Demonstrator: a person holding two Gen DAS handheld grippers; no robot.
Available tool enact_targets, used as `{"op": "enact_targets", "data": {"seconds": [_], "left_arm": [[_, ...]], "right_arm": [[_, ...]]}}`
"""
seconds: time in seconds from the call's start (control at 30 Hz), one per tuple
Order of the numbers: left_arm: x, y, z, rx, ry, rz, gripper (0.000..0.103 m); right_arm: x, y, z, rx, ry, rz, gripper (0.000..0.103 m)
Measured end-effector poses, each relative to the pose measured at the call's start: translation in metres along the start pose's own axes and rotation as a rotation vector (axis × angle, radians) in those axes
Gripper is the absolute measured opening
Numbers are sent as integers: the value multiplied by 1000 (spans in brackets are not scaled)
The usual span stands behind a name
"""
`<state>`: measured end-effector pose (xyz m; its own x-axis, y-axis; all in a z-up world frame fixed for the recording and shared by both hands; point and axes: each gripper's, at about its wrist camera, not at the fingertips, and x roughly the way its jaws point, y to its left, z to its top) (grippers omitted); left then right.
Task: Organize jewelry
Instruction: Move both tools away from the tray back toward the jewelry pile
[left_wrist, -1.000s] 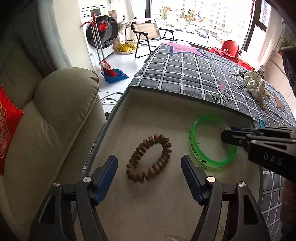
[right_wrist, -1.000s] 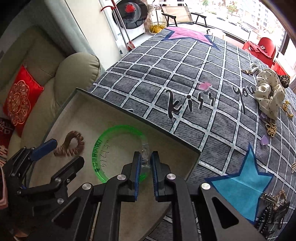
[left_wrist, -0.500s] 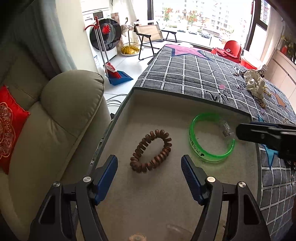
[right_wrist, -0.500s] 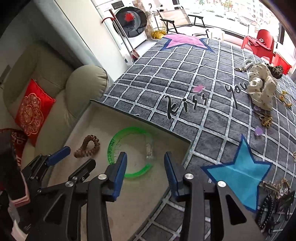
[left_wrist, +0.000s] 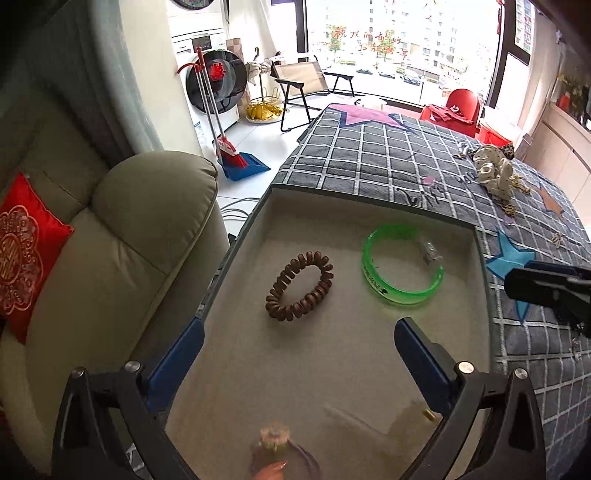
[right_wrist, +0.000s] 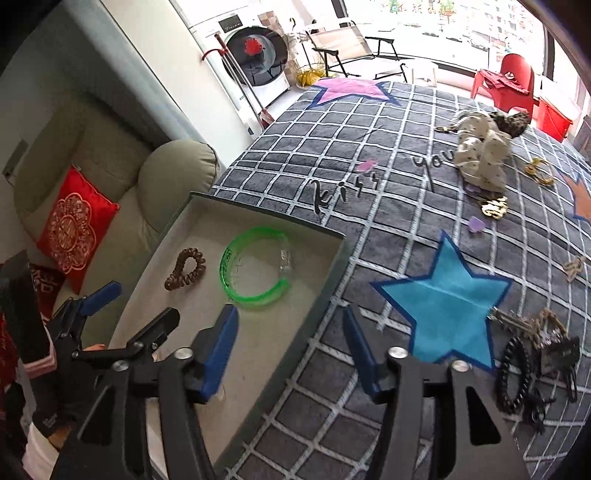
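Daylight pours in through the window (left_wrist: 402, 48), which is blown out to near white. Below it the bedspread (right_wrist: 369, 155) is evenly lit, with soft shadows. Fisheye bending curves straight lines; corners go dark. The nearest foreground is blurred.

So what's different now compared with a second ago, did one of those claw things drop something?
Yes. The right gripper let go of the clear green plastic bangle; its jaws are opening, empty, and it has pulled back. The left gripper backed off too, jaws opening wider. The bangle and the brown wooden bead bracelet stayed put in the beige tray.
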<state>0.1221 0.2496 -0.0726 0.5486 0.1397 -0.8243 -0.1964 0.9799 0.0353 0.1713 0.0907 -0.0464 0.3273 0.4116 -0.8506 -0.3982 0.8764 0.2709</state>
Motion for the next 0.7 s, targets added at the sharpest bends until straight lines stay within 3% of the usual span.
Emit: {"op": "enact_targets", "data": {"seconds": [0.17,0.6,0.7], "left_arm": [[-14,-8,-8,6,5,-6,103],[-76,-53,-37,54,-40,-116,103],[-90,-67,-44,75,-56,-131,103]], "right_arm": [[-18,-10,-19,25,-18,19,81],[-54,-52,-75,147,-64,61,85],[-65,-61,-87,162,-81,70,99]]}}
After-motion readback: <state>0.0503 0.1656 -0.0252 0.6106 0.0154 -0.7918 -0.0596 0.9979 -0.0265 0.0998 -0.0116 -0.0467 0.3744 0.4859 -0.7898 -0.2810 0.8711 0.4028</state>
